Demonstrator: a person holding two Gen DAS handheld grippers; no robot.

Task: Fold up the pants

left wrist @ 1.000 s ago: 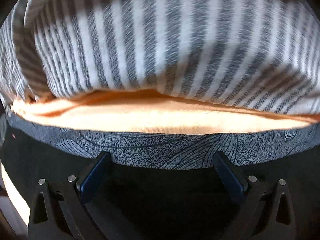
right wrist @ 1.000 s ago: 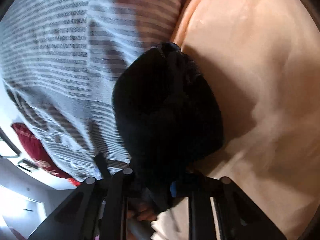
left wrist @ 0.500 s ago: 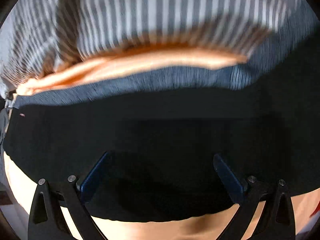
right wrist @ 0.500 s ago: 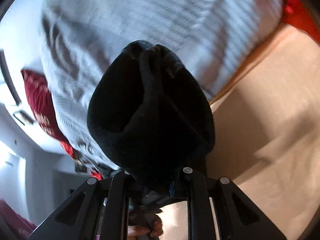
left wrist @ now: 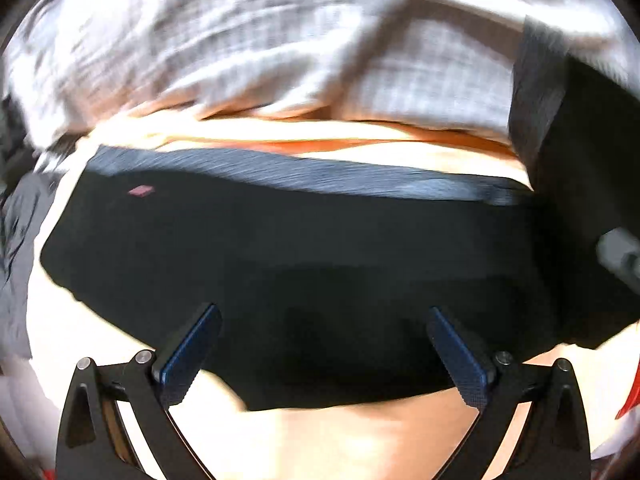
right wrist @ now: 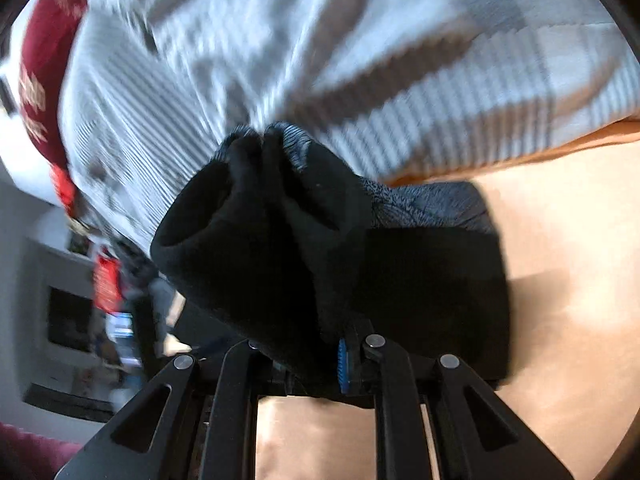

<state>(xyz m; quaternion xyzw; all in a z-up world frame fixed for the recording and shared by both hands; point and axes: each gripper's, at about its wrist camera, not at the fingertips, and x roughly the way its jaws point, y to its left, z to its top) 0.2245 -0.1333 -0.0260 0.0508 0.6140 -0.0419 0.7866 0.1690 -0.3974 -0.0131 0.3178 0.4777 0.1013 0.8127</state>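
Since a second ago the pants have slid from filling the left view to lying flat ahead of the left tongs.
Mid-fold, I judge: right tongs clamp a bunched end above the bed; left tongs gape wide, empty; next, carry that end across.

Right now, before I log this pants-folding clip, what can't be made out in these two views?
- Left wrist view: the striped bedding is motion-blurred, so its pattern smears.
- Left wrist view: the pink tag on the black pants is too small to read.
- Right wrist view: bunched pants hide the right hand-held gripper fingertips.
- Right wrist view: the red printed fabric is blurred and cut off by the frame edge.
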